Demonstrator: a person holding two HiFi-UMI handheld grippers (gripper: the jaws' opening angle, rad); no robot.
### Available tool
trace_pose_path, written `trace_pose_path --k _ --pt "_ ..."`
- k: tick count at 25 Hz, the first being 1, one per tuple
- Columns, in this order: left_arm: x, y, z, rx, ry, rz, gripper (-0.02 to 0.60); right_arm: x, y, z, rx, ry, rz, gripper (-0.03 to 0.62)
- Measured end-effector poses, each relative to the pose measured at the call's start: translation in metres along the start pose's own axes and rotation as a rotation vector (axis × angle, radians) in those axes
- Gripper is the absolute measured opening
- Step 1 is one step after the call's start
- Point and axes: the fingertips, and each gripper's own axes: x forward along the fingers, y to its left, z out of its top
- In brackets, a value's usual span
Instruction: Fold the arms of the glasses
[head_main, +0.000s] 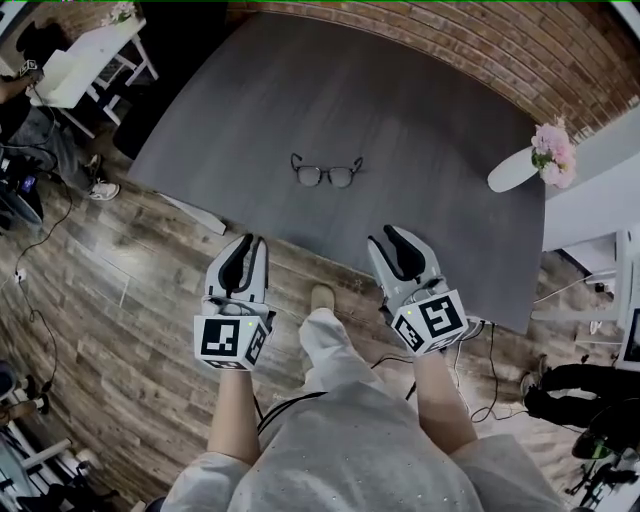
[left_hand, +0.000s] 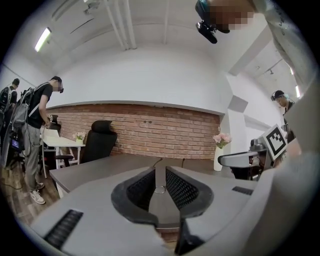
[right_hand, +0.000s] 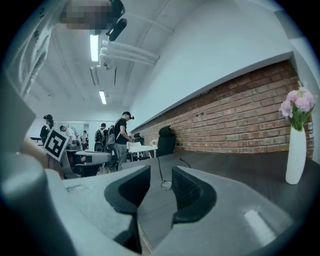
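A pair of dark-framed glasses (head_main: 327, 172) lies on the dark grey table (head_main: 430, 100) with both arms spread out, pointing away from me. My left gripper (head_main: 251, 243) hangs over the wood floor just short of the table's near edge, jaws apart and empty. My right gripper (head_main: 391, 236) sits at the table's near edge, open and empty too. In the left gripper view the glasses (left_hand: 159, 189) show small and far off in the gap of the left gripper (left_hand: 160, 175). In the right gripper view the glasses (right_hand: 164, 184) lie beyond the right gripper (right_hand: 161, 172).
A white vase of pink flowers (head_main: 545, 155) stands at the table's right end, next to the brick wall (head_main: 480, 40). A white desk (head_main: 85, 60) and a black chair (left_hand: 97, 140) are off to the left, with people standing (left_hand: 37, 130) near them. My own shoe (head_main: 322, 297) is by the table edge.
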Motion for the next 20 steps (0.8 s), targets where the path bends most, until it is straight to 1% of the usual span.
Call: trace_pose_path --k 9,15,17,20 --pt "0.048 0.018 -0.019 -0.021 0.057 -0.020 0.094 0.045 -0.031 -0.016 0.021 0.045 0.000 0.130" --pt "0.084 0.034 -0.036 -0.016 0.087 -0.026 0.103 0.079 -0.055 -0.025 0.024 0.071 0.003 0.133" --pt "0.096 0.037 -0.039 -0.019 0.108 -0.025 0.104 0.090 -0.063 -0.030 0.022 0.085 0.009 0.135" --pt "0.115 0.039 -0.052 0.001 0.144 -0.037 0.107 0.104 -0.077 -0.036 0.024 0.104 0.015 0.138"
